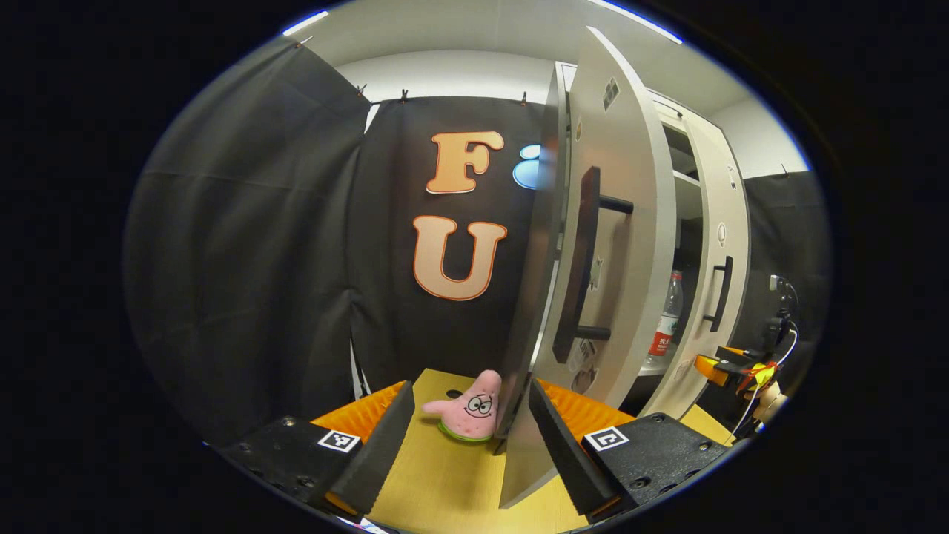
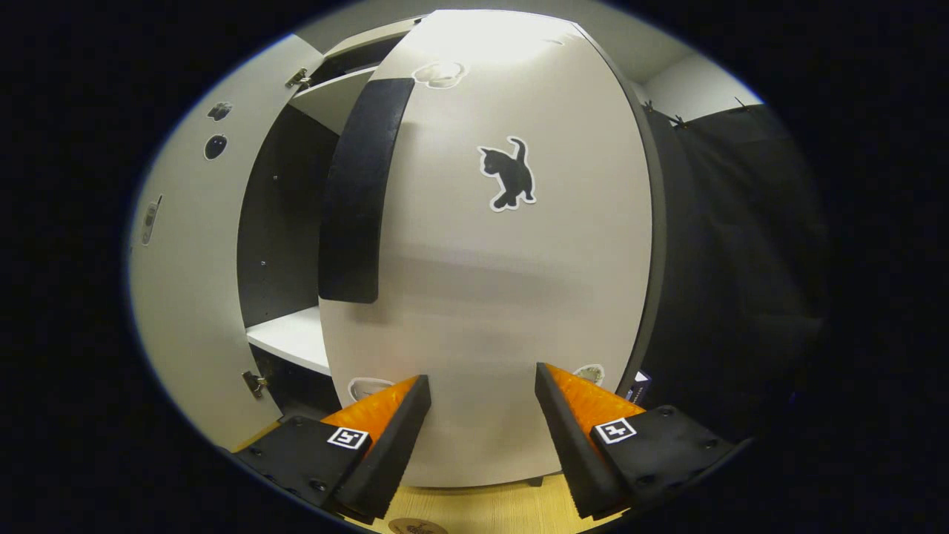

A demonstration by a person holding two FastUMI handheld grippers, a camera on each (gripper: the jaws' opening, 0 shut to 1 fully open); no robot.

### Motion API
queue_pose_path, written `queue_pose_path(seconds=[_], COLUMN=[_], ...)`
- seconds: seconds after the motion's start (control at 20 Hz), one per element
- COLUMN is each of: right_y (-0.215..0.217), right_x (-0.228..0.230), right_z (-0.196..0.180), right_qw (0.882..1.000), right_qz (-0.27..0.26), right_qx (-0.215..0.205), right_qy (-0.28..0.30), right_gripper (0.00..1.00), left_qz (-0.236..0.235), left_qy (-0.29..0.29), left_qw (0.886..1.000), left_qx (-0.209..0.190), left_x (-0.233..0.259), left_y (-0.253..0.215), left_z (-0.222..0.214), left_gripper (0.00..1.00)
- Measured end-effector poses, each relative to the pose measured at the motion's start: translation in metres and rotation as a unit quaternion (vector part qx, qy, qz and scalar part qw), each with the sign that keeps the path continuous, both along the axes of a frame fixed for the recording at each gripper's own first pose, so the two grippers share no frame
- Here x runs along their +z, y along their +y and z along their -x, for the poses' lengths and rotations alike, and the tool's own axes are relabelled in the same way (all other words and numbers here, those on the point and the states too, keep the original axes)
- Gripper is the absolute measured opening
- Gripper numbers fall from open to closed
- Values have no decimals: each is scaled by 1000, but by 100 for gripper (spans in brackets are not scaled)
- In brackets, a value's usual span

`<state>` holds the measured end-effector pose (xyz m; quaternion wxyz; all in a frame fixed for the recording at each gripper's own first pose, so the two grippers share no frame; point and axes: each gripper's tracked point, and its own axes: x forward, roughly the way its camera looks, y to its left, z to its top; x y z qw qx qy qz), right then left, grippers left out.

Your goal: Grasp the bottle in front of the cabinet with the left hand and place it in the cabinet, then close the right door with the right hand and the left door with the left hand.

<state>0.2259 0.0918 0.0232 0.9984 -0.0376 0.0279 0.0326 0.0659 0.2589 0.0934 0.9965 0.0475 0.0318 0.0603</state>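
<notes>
yellow tabletop (image 1: 445, 482): 1 cabinet (image 1: 697, 222), 2 doors ajar, 1 bottle (image 1: 666, 319) inside, 1 plush (image 1: 468, 409); both tongs (image 1: 460, 437) (image 2: 482, 430) open, empty.

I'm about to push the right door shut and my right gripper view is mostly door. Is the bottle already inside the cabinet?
Observer: Yes. In the left gripper view, the bottle stands upright on a shelf inside the cabinet.
Operator: Good. Where is the left gripper?
Observer: The left gripper is open and low down at the left door. That door is wide open, with its lower edge between the fingers and not pinched.
Operator: Is anything lying near that door?
Observer: A pink plush star lies on the yellow surface, right beside the left door's bottom edge.
</notes>
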Motion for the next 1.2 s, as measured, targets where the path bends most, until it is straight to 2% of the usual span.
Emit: queue_pose_path(seconds=[0.1,0.2,0.5,0.55,0.65,0.8,0.85,0.9,1.0,1.2], right_y=[-6,-14,-39,-42,-47,-56,-58,-63,-71,-90], right_x=[5,12,33,36,42,51,54,57,63,71], right_z=[11,20,51,55,63,76,81,85,93,108], right_qw=[1000,1000,999,999,999,999,999,999,999,999], right_qz=[-4,-6,-14,-14,-18,-22,-20,-18,-12,-5], right_qx=[-5,-10,-26,-28,-29,-26,-26,-27,-27,-32], right_qy=[-1,-3,-17,-18,-19,-23,-24,-25,-29,-36], right_gripper=[95,95,95,95,95,95,95,95,95,95], left_qz=[-1,3,-3,-4,-6,17,28,36,42,29], left_qy=[5,9,2,-1,-6,-11,-10,-9,-9,-6], left_qw=[1000,1000,1000,1000,1000,999,999,999,999,999], left_qx=[-5,-12,5,9,20,33,34,33,32,22], left_x=[-5,-9,-10,-9,-9,-13,-15,-18,-20,-22], left_y=[-7,-16,-19,-20,-21,-24,-27,-32,-40,-57], left_z=[-2,-2,0,1,3,6,6,7,8,5], left_gripper=[92,96,94,97,94,94,91,94,94,94])
